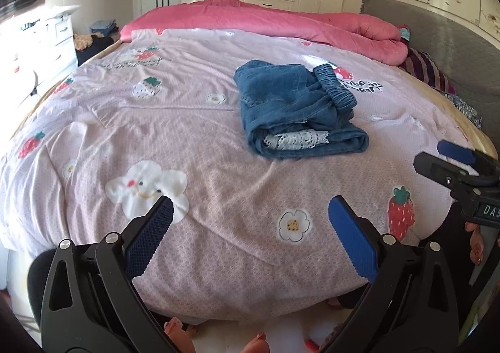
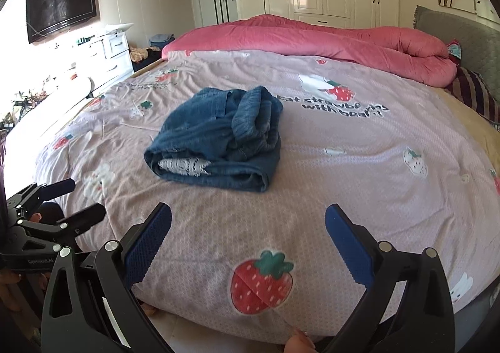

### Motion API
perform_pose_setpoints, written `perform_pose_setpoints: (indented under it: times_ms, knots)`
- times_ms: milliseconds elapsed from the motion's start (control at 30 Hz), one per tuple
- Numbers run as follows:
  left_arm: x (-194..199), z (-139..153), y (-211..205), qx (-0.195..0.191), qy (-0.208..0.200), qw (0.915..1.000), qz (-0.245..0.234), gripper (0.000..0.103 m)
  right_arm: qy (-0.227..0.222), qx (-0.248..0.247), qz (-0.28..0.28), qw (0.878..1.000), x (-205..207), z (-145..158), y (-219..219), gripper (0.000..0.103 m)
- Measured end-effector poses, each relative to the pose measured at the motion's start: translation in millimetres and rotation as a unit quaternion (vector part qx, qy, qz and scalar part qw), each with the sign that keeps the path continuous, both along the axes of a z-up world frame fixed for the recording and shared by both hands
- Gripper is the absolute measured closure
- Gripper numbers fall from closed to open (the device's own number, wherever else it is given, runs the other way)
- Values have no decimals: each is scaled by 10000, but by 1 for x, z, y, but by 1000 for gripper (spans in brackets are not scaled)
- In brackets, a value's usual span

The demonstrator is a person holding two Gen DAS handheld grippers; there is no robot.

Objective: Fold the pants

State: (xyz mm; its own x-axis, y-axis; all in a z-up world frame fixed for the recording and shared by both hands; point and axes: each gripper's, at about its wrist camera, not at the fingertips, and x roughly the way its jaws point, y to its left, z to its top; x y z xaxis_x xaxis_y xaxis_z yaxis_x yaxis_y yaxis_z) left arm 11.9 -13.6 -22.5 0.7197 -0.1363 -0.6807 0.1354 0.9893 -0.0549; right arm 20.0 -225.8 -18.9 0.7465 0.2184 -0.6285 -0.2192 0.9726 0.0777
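Nearest the lens, the left gripper (image 1: pixel 250 212) and the right gripper (image 2: pixel 248 221) hover over the bed's near edge, jaws spread wide and holding nothing. The pants (image 1: pixel 297 109), a folded denim bundle on the pink strawberry quilt (image 1: pixel 218 165), lie at about one o'clock from the left gripper and eleven o'clock from the right. The bundle looks loose, with its elastic waistband (image 1: pixel 336 87) bunched on top, so one careless nudge could spill the folds open.

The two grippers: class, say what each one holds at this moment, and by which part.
Nothing is held. The left gripper and right gripper are both open above the bedspread, apart from the folded denim pants.
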Motion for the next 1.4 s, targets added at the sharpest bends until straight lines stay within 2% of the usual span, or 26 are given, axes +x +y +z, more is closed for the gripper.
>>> perform_pose_setpoints:
  times_ms: [233, 567, 1400]
  knots:
    - [-6, -8, 2, -45, -16, 10000, 46, 9, -1, -116, -97, 9999, -3, -15, -1, 5]
    - [-3, -19, -2, -68, 68, 10000, 12, 9, 99, -13, -224, 9997, 3, -28, -8, 5]
    - [-2, -18, -2, 2, 40, 9999, 101, 9, 121, -12, -204, 9997, 3, -29, -6, 5]
